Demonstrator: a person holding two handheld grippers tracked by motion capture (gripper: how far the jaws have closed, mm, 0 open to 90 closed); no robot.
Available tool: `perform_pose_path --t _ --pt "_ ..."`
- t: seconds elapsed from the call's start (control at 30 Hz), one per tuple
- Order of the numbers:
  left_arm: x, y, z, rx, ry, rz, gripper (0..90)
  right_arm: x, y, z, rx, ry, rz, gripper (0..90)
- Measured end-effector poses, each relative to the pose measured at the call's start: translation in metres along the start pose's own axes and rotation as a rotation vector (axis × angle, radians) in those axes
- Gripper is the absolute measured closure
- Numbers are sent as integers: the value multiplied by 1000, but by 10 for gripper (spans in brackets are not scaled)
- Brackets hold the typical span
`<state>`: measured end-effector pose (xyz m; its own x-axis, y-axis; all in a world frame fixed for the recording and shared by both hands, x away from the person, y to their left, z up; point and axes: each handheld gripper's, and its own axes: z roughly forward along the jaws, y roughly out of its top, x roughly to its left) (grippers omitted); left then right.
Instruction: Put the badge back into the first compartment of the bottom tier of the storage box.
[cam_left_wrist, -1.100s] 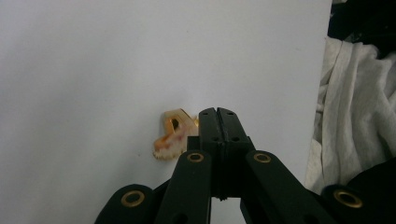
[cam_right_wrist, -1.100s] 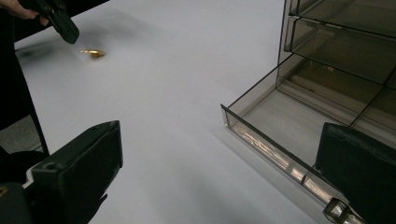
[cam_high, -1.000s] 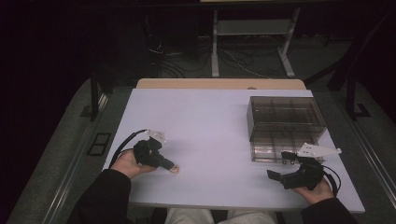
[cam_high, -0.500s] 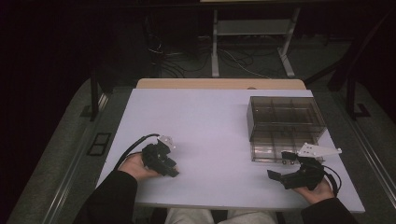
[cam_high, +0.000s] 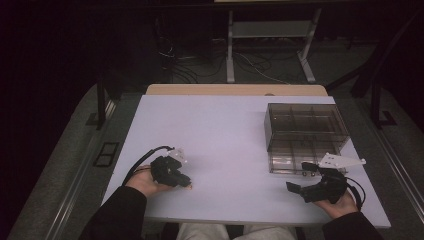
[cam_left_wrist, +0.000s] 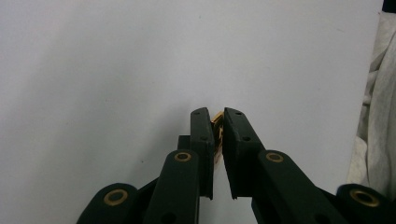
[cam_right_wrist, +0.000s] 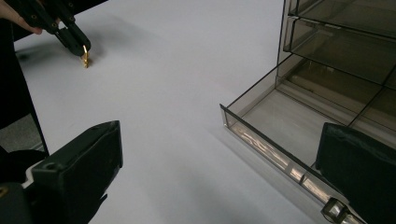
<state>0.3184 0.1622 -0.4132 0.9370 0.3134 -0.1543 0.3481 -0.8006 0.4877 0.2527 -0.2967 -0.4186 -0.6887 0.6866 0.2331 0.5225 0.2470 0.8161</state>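
Unbranded, left gripper (cam_left_wrist: 218, 122) fingers pinch a small gold piece (cam_left_wrist: 216, 118); right gripper (cam_right_wrist: 224, 149) fingers gape.

Dim room; grey floor (cam_high: 60, 165), cables (cam_high: 260, 67), metal stand (cam_high: 270, 30).

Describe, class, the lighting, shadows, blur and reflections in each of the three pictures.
High view: the white table is lit and the room around it is dark. Left gripper view: the left tongs look sharp, the small gold part pinched between them is tiny and soft. Right gripper view: the near jaws blur, the smoky clear drawer box shows faint reflections, and a soft shadow lies under the far tongs.
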Motion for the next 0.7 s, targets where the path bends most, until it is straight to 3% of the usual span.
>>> perform_pose_path --t 0.37,0.47,0.5,0.57,0.7 --pt "-11 0 -3 1 28 20 849 0 0 -1 -3 -4 -3 3" --pt "-11 0 -4 -6 26 3 851 0 0 -1 -3 -5 -4 3" --pt "-9 0 -6 -20 -7 -7 866 0 0 -1 -2 -5 -5 3" --pt "-9 0 -6 -14 16 -13 889 0 0 -1 -3 -5 -5 3" --pt "-9 -1 -6 -15 13 -11 889 0 0 -1 -2 -6 -5 3"
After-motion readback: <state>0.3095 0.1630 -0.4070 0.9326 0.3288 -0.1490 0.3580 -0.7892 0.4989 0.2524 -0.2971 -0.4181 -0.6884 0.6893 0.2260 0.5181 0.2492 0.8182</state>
